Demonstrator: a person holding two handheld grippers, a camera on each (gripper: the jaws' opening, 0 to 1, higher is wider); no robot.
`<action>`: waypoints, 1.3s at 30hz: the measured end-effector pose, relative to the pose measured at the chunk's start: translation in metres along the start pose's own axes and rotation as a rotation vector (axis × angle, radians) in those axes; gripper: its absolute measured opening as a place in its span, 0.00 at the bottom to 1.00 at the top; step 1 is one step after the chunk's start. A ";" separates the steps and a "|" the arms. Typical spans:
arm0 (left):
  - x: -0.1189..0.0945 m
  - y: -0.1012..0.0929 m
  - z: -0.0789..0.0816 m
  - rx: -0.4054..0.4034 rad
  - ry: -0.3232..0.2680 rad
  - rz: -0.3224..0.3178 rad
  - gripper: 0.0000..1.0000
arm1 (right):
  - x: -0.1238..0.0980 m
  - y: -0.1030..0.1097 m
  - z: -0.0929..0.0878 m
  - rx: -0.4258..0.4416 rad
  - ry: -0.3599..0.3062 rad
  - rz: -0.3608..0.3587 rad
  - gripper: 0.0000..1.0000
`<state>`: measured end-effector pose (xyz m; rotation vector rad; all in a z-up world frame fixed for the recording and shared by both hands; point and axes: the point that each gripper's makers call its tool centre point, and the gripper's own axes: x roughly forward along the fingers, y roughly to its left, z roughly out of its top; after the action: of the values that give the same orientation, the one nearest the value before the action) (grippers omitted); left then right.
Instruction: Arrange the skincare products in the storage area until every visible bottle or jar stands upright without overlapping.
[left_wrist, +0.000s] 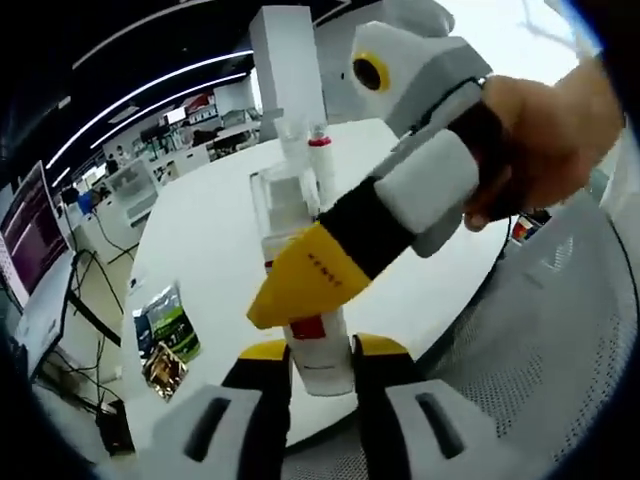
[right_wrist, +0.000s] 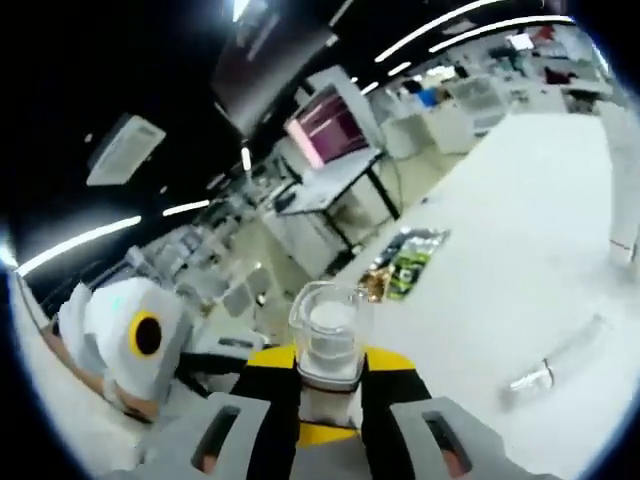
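above the desk's (left_wrist: 200, 230) near edge, i clench one bottle (left_wrist: 318, 345) with both grippers: left (left_wrist: 318, 365) at its base, right (right_wrist: 330, 385) at its cap, axis running between them.

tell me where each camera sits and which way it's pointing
Left gripper view: rides the left gripper, looking along its jaws across the white table; the right gripper and a hand cross in front.
Right gripper view: rides the right gripper, looking over the table's edge toward desks; the left gripper sits at lower left.
Shared: the white bottle with its clear cap, clamped by both grippers.
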<state>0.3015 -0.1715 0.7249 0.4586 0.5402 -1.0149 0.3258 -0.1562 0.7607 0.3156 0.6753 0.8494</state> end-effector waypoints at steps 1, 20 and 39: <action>0.000 -0.002 0.001 -0.002 -0.007 -0.014 0.20 | -0.003 0.005 -0.001 -0.053 0.010 0.044 0.17; -0.011 -0.015 0.016 -0.167 -0.074 -0.117 0.21 | -0.021 0.039 0.005 -0.199 -0.007 0.369 0.17; -0.004 0.014 -0.015 -0.121 0.093 0.080 0.20 | 0.011 0.009 -0.006 0.282 -0.115 -0.228 0.24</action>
<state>0.3094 -0.1536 0.7167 0.4178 0.6582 -0.8821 0.3221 -0.1424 0.7562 0.5266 0.7087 0.5145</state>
